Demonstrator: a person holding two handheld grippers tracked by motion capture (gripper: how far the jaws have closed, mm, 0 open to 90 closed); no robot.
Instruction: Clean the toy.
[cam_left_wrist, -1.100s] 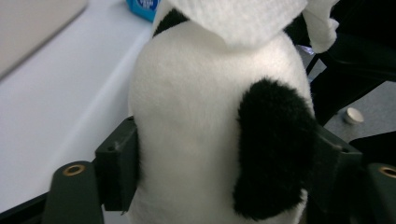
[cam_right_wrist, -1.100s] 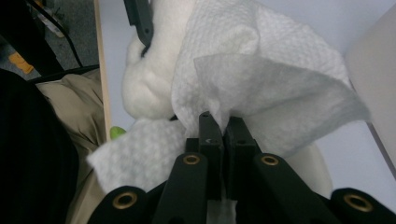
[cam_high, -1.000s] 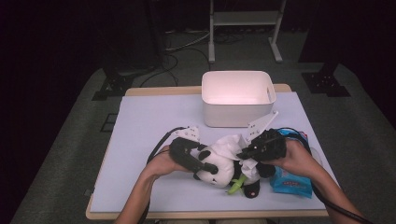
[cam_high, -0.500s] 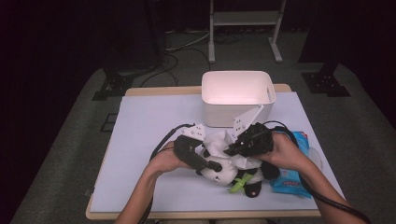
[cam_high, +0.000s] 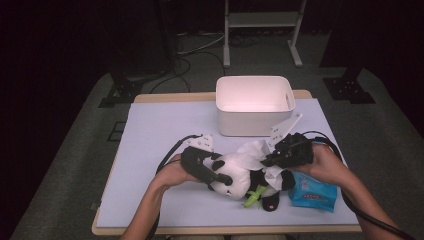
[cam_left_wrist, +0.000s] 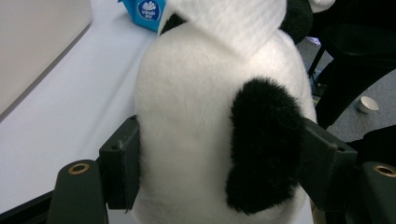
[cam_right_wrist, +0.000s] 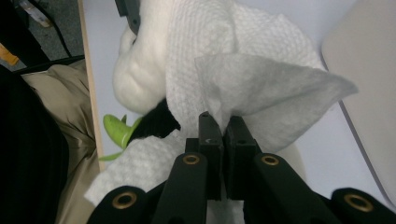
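While the left tongs (cam_left_wrist: 219, 154) clamp the plush panda (cam_left_wrist: 205, 121) across its white body, one pad on the white fur and the other against a black patch, the toy is pinned so that it cannot slide or roll under the wiping. Seen from the high view, that grip sits on the end of the panda (cam_high: 235, 175) nearest the left hand (cam_high: 172, 172), which leaves the rest of the toy free for the other side to work on. The right tongs (cam_right_wrist: 223, 140) are fully closed on a fold of a white wet wipe (cam_right_wrist: 243, 84), pinching it at the very tips so the loose sheet drapes over the toy's fur; held this way, most of the sheet can be dragged across the plush. In the high view the right tongs (cam_high: 274, 159) hover over the middle of the panda with the wipe (cam_high: 255, 152) bunched beneath them.

The panda lies near the front edge of the desk (cam_high: 160, 130), a little right of centre, with a green leaf piece (cam_high: 254, 196) at its front. Just beside it, toward the front right corner, lies the blue wipes pack (cam_high: 314, 194), kept close to the right hand (cam_high: 325, 167), probably for the next sheet. The white bin (cam_high: 254, 104) stands against the back edge, well apart from the hands, likely to receive the toy or the used wipe afterwards.
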